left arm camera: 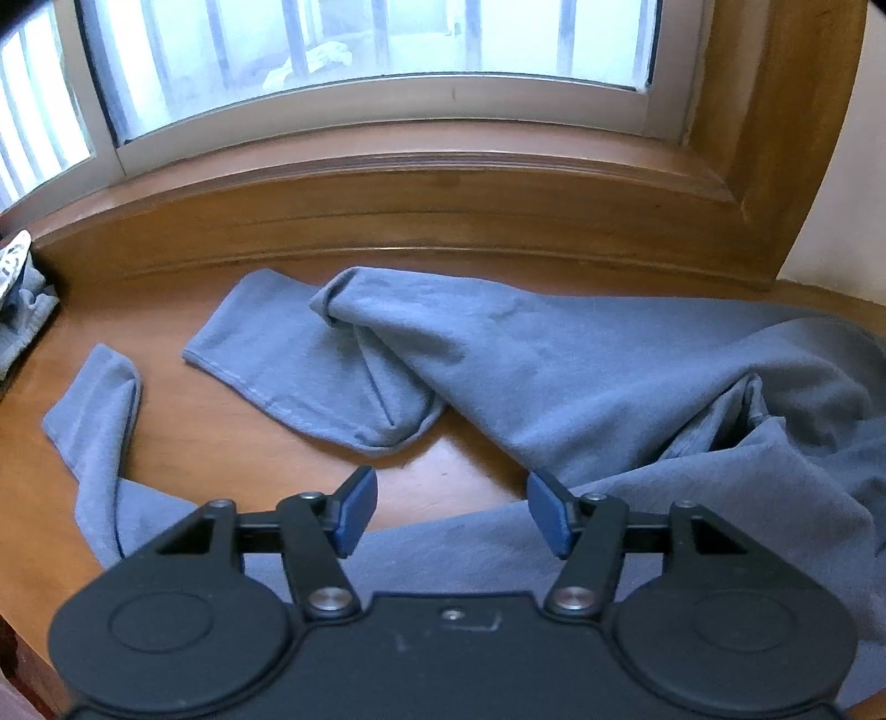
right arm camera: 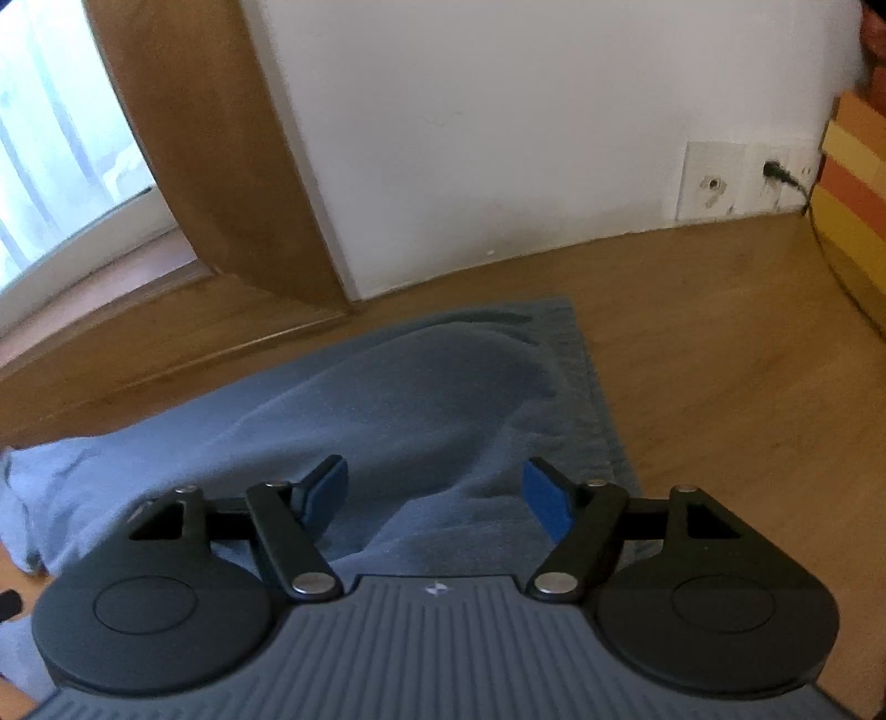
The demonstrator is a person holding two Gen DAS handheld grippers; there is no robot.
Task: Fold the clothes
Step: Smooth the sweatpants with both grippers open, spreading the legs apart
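Both claws hover spread apart, pinching nothing: the left gripper (left arm camera: 451, 512) over bare wood and the right gripper (right arm camera: 434, 498) over cloth. A rumpled blue-grey garment (left arm camera: 581, 376) lies lengthwise along the wooden table (left arm camera: 221, 443), its legs or sleeves pointing left. Bare tabletop lies right of its straight hem. Beyond stand the window (left arm camera: 360, 55) and white wall (right arm camera: 498, 138).

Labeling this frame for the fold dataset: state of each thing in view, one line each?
left gripper: open, nothing between its pads.
right gripper: open, over the cloth, not gripping.
blue garment: unfolded, rumpled on the wooden surface, both legs bent.
wall socket: cable plugged in.
window: closed.
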